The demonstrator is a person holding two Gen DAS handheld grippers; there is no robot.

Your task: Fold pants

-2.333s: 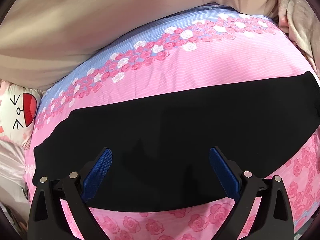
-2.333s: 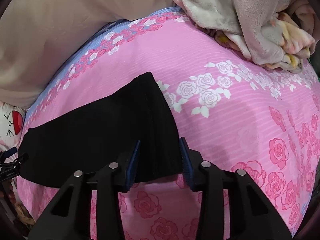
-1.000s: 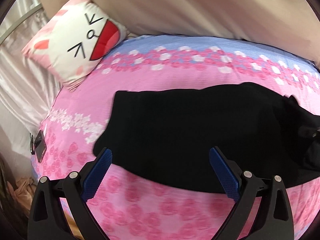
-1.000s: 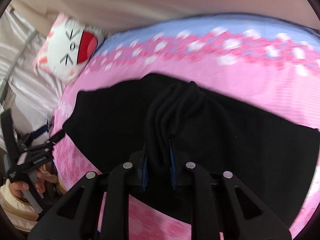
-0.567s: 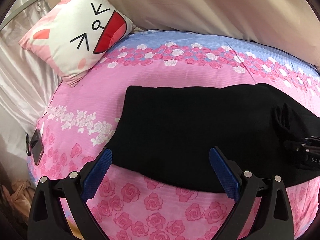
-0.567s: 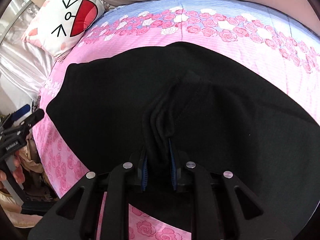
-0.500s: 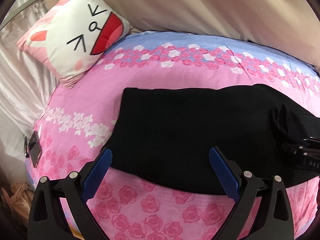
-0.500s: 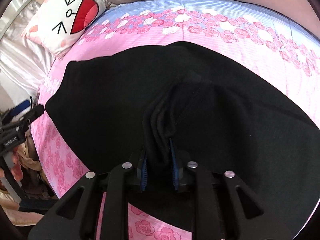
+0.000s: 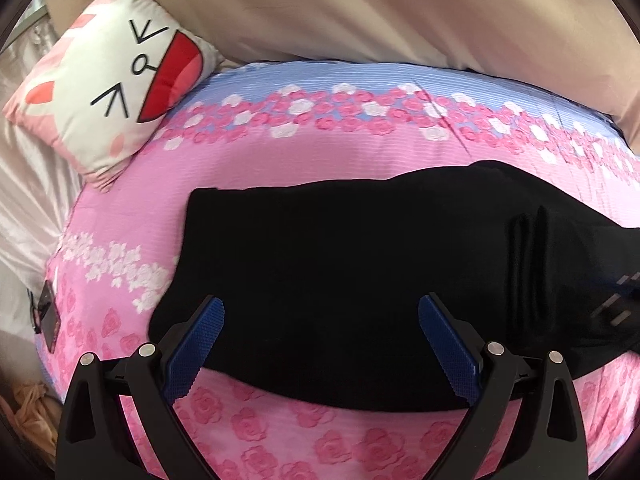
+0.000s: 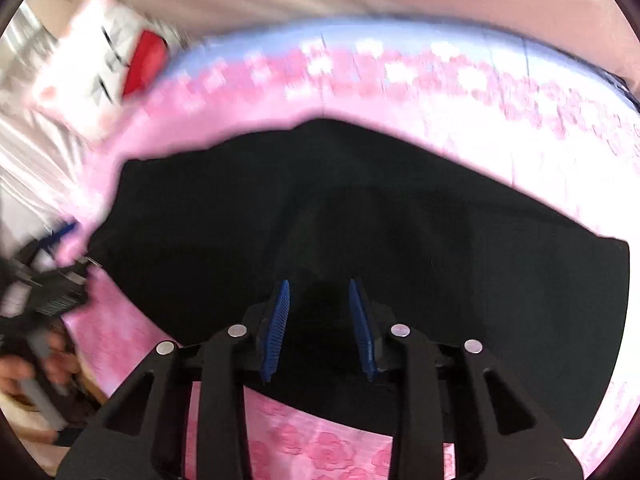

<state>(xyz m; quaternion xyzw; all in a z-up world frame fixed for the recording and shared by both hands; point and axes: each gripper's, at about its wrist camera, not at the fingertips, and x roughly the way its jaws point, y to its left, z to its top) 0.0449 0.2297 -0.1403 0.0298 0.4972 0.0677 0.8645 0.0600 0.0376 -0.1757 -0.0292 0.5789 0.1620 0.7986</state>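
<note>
The black pants [image 9: 340,256] lie folded along their length on the pink rose bedsheet [image 9: 280,160]. My left gripper [image 9: 320,312] is wide open and empty, just above their near edge. In the right wrist view the pants [image 10: 440,220] fill the middle, with a raised fold of cloth running away from my right gripper [image 10: 319,292]. Its blue pads [image 10: 278,320] stand partly apart with black cloth lying between them; the view is blurred. The right gripper's body shows dimly at the right of the left wrist view [image 9: 616,308].
A white cat-face cushion [image 9: 116,80] lies at the bed's far left corner. A beige headboard [image 9: 400,12] runs along the back. A dark phone [image 9: 46,316] lies at the bed's left edge. Silky beige cloth [image 9: 24,200] hangs to the left.
My right gripper's jaws have opened from their pinch on the bunched pants, and the fold has dropped lower. The right view has become blurred. The left gripper has stayed open, shifting slightly.
</note>
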